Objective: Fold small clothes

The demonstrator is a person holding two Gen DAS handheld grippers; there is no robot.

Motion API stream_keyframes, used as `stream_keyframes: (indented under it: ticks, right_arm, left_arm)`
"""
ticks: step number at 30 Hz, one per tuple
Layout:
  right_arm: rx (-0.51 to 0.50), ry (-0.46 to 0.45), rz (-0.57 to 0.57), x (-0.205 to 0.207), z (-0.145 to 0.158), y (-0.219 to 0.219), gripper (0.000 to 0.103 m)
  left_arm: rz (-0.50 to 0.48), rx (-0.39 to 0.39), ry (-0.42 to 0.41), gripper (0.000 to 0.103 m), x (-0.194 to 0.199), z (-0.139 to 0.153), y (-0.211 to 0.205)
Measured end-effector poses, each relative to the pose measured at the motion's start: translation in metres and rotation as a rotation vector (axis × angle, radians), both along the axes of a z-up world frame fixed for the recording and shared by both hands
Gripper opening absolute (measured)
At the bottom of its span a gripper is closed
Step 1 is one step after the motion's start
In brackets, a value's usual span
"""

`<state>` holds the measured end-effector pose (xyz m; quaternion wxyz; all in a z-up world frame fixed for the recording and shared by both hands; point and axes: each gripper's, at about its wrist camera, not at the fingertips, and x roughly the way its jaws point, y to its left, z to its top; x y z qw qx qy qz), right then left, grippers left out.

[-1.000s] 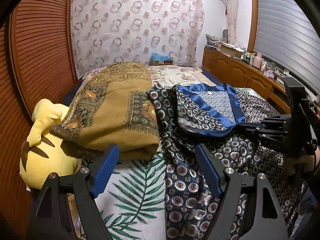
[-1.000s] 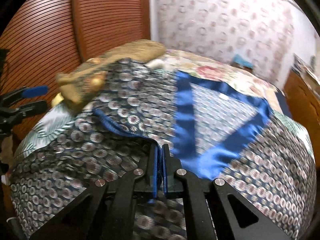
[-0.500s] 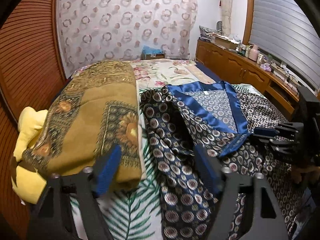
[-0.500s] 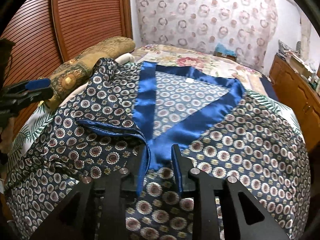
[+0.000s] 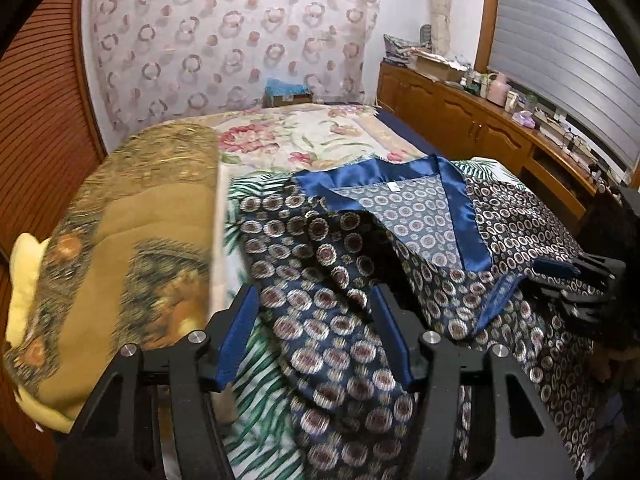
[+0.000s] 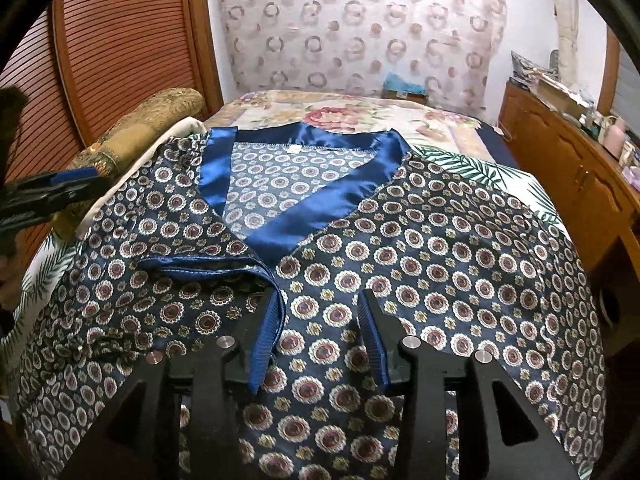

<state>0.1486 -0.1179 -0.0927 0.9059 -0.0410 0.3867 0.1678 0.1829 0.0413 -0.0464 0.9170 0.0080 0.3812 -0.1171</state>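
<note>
So both my tongs are over the bed (image 6: pixel 460 128) right now, and the patterned robe (image 6: pixel 440 248) is spread across the leaf-print sheet (image 5: pixel 260 412), blue satin collar (image 6: pixel 304 220) pointing away from me with the little white tag showing inside the neck. My right gripper (image 6: pixel 320 320) is spread wide and holding nothing, hovering low over the front of the robe; the folded-back blue hem edge lies right at its left finger, but I can't tell if it's actually touching. My left gripper (image 5: pixel 316 328) is wide apart too, empty, sitting over the left edge of the robe where the sleeve is bunched up (that part's a rumpled heap, hard to read which layer is which). Containers: only a cardboard box (image 5: pixel 288 98) at the far end by the curtain (image 5: pixel 224 40), something teal on top, contents too small to make out. A folded mustard blanket (image 5: pixel 132 240) lies just beside the robe, with a yellow plush (image 5: pixel 24 280) mostly hidden under it. The dresser (image 5: pixel 480 124) stuff is a blur, and the robe's lower part is cut off by my gripper bodies.
</note>
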Motion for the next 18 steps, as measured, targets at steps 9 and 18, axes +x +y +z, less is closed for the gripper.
stream_keyframes:
  ticks: [9,18]
  right_arm:
    - [-0.014,0.013,0.072,-0.022,0.005,-0.008,0.045]
    - [-0.009,-0.012,0.114,-0.049,0.011,-0.02,0.05]
  left_arm:
    - [-0.022,-0.063,0.053,0.055,0.039,-0.01,-0.01]
    - [-0.039,-0.046,0.126,0.029,0.062,-0.022,-0.031]
